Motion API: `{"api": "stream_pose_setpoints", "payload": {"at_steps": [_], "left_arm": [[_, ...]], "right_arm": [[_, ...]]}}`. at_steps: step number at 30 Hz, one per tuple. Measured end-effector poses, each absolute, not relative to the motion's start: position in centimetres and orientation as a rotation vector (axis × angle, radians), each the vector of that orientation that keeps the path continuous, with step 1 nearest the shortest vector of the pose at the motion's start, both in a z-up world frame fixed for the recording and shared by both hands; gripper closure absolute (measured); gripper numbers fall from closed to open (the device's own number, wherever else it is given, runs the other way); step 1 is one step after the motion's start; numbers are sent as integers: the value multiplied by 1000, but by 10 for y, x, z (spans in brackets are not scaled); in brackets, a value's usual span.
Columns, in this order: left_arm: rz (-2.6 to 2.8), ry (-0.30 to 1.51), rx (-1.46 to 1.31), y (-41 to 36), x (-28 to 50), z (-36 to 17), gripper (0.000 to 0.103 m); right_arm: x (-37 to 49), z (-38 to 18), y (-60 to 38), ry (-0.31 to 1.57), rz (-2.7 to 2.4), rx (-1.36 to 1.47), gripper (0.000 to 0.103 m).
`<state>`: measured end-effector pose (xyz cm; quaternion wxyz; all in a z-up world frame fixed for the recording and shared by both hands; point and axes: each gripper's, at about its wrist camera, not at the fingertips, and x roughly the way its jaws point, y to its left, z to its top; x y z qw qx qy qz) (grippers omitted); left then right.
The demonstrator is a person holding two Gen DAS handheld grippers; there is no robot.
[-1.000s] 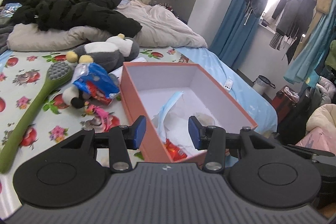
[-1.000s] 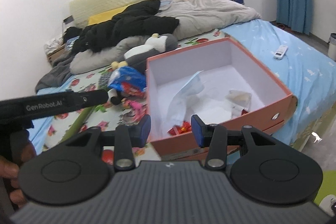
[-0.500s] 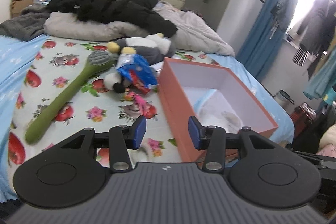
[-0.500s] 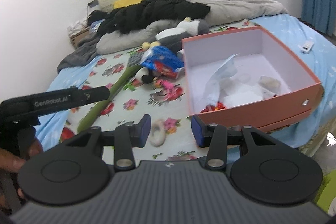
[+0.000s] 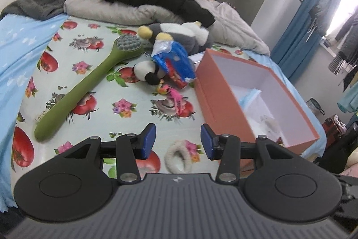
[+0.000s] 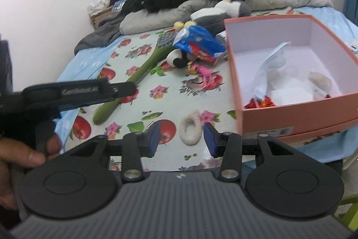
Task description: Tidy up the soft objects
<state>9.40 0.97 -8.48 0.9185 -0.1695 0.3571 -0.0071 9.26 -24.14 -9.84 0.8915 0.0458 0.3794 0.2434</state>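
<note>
- Both tools are empty right now. The left tool (image 5: 178, 142) has its blue pads parted with only bedsheet showing between them, and the right tool (image 6: 181, 137) is the same: released, gripping nothing.
- The fluffy white scrunchie (image 5: 178, 156) lies flat on the fruit-print bedsheet (image 5: 134, 102), just past the left tool's pads at about 6 o'clock in that view. In the right wrist view it shows up right in the gap between the pads, a bit beyond them. Neither tool is touching it as far as I can see.
- My guess is it's the next pick. It's the closest loose soft thing, and both tools are angled down at it.
- The orange box (image 5: 226, 102) sits at 3 o'clock, open side up, near the bed's edge. It already holds a light blue mask, some white bits and something red, so I'd say it's the drop-off bin and the job is partly done.
- Waiting at 12 o'clock are a small panda plush (image 5: 146, 69) under a blue snack-style packet (image 5: 173, 59), a grey penguin plush (image 5: 179, 34) behind them, and a pink feathery thing (image 5: 175, 96) nearer the box.
- The green long-handled brush (image 5: 89, 82) lies diagonally at 10 o'clock. It looks rigid, so probably not something for the box.
- In the right wrist view the person's hand (image 6: 22, 156) grips the left tool's handle at 9 o'clock, so the two tools are close side by side.
- The scrunchie will squash flat, so a pinch across its ring should hold fine.
</note>
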Motion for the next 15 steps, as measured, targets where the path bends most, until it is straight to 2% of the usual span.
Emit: {"api": "stream_pose_setpoints", "payload": {"at_steps": [15], "left_arm": [[42, 832, -382, 57, 204, -155, 53]], "right_arm": [[155, -158, -175, 900, 598, -28, 56]]}}
